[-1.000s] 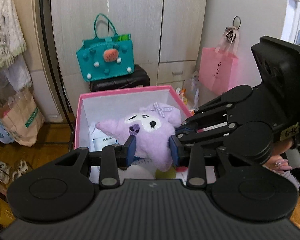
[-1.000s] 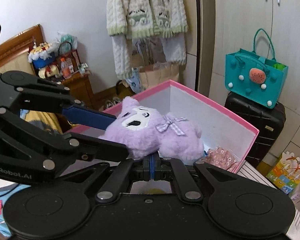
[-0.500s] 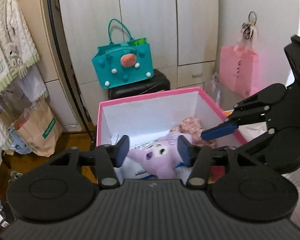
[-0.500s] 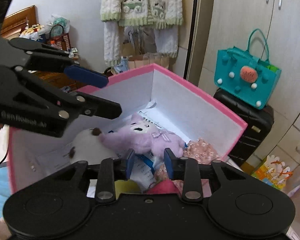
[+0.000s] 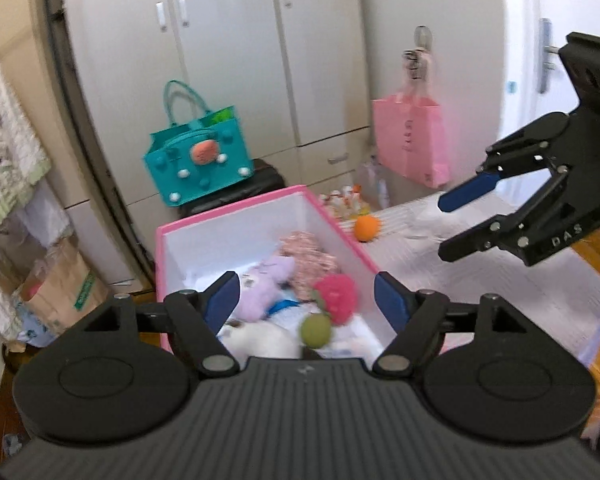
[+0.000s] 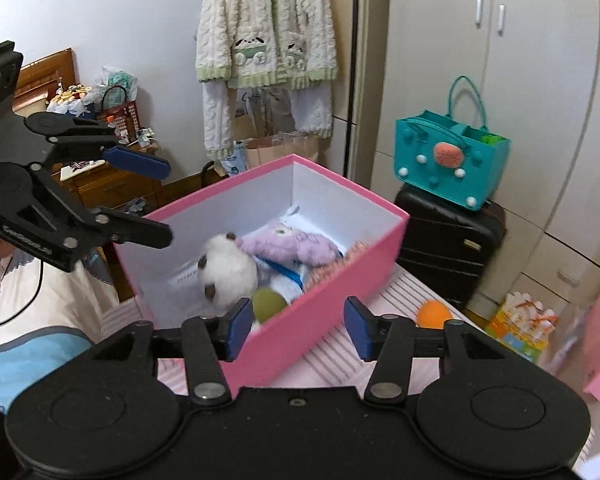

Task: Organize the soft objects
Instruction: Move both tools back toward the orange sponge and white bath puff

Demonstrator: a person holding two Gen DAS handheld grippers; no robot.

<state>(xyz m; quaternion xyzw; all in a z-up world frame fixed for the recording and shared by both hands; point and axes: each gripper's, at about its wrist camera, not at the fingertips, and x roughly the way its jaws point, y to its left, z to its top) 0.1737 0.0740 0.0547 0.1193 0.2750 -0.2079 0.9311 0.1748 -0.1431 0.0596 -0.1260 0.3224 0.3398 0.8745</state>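
The purple plush [image 5: 264, 284] [image 6: 296, 244] lies inside the pink box [image 5: 260, 204] [image 6: 352, 192], free of both grippers. Around it in the box are a white plush [image 6: 226, 272], a green ball [image 6: 268, 304], a red plush [image 5: 336, 296] and a floral cloth [image 5: 304, 252]. My left gripper [image 5: 306, 300] [image 6: 164, 202] hovers above the box's near left end, its jaws opening with nothing between them. My right gripper [image 6: 298, 328] [image 5: 444, 228] is off the box's right side, its jaws opening too, and it holds nothing.
An orange ball [image 5: 366, 228] [image 6: 434, 314] lies on the striped mat [image 5: 480, 280] right of the box. Behind stand a teal bag [image 6: 448, 160] on a black suitcase [image 6: 448, 236], wardrobes, a hanging pink bag [image 5: 412, 140] and a hanging cardigan [image 6: 264, 40].
Both grippers let go of the purple plush, which dropped into the box. Their jaws went from shut to wide apart, and both pulled back and up from the box.
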